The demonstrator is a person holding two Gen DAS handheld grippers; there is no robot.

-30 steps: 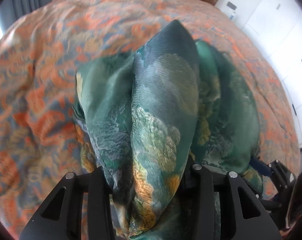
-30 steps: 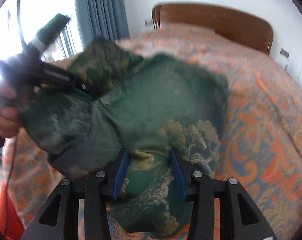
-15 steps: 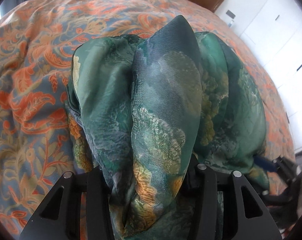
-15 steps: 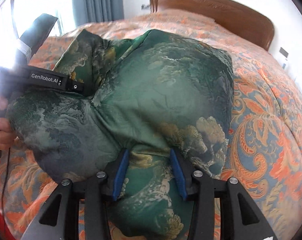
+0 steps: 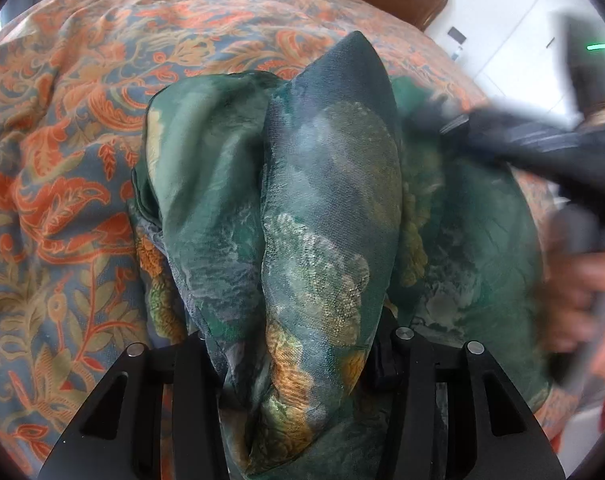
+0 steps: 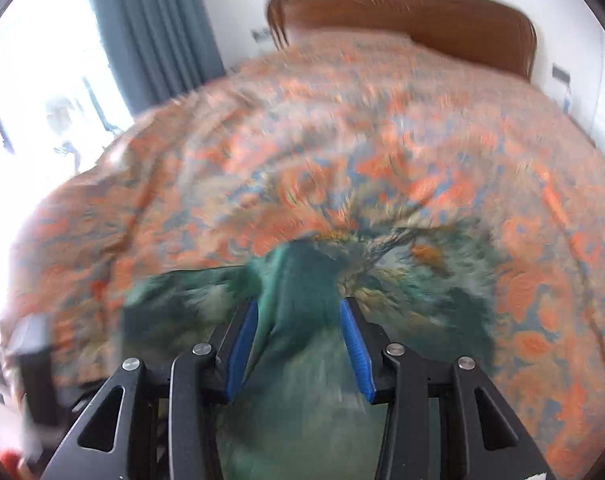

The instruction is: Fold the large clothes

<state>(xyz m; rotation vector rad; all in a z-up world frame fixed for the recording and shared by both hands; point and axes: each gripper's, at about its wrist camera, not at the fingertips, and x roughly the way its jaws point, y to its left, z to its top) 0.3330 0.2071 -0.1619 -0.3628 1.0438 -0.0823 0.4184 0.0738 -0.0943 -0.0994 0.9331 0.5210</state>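
Two grippers pinch one dark-green patterned silky garment [image 5: 322, 208]; our left gripper [image 5: 298, 344] clamps a thick fold rising straight ahead over the orange floral bedspread [image 5: 62, 168]; our right gripper [image 6: 302, 340], rightward, clasps another bunch.

Both cameras ride low behind their own fingers, tilted steeply down, very near the green garment [image 5: 326, 216]. The left looks up the bedspread [image 5: 62, 168] toward the headboard [image 6: 402, 16]; the right, blurred, shares garment, bedspread and headboard.
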